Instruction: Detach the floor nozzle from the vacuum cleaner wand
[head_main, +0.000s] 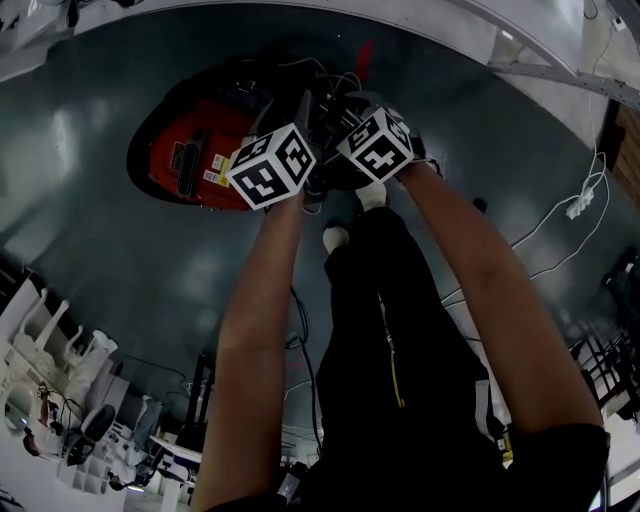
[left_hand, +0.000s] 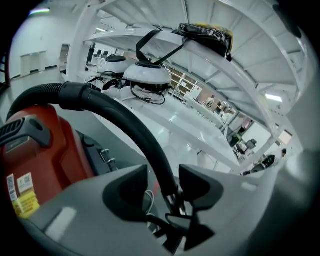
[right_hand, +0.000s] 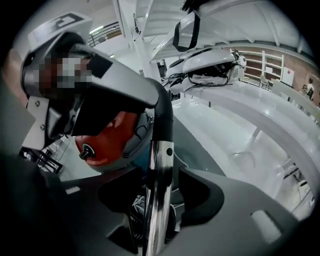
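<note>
While I look down through the head camera, I count two arms: the left arm (head_main: 262, 300) and the right arm (head_main: 480, 290). Each one ends in a marker cube, so there are two cubes, a left cube (head_main: 272, 165) and a right cube (head_main: 380, 143), close side by side. Beside the left cube sits one red vacuum (head_main: 195, 150) on the dark floor (head_main: 120, 260). Under the cubes I see two feet in white socks, one sock (head_main: 372, 195) and another sock (head_main: 336, 238). One white cable (head_main: 575, 205) lies far off on the right.

My left gripper (left_hand: 164, 175) has its two jaws spread. One black hose (left_hand: 130, 125) runs down between them, nearer the right jaw, and nothing pinches it. The red vacuum fills the left side of that view.

My right gripper (right_hand: 162, 182) has its two jaws spread too. One shiny wand (right_hand: 159, 165) stands upright between them, very near both jaws but not squeezed. Its top goes into a black bend, and the red vacuum shows behind it. Down below the jaws the wand meets a dark ribbed part (right_hand: 132, 229). I cannot tell if that is the nozzle.
</note>
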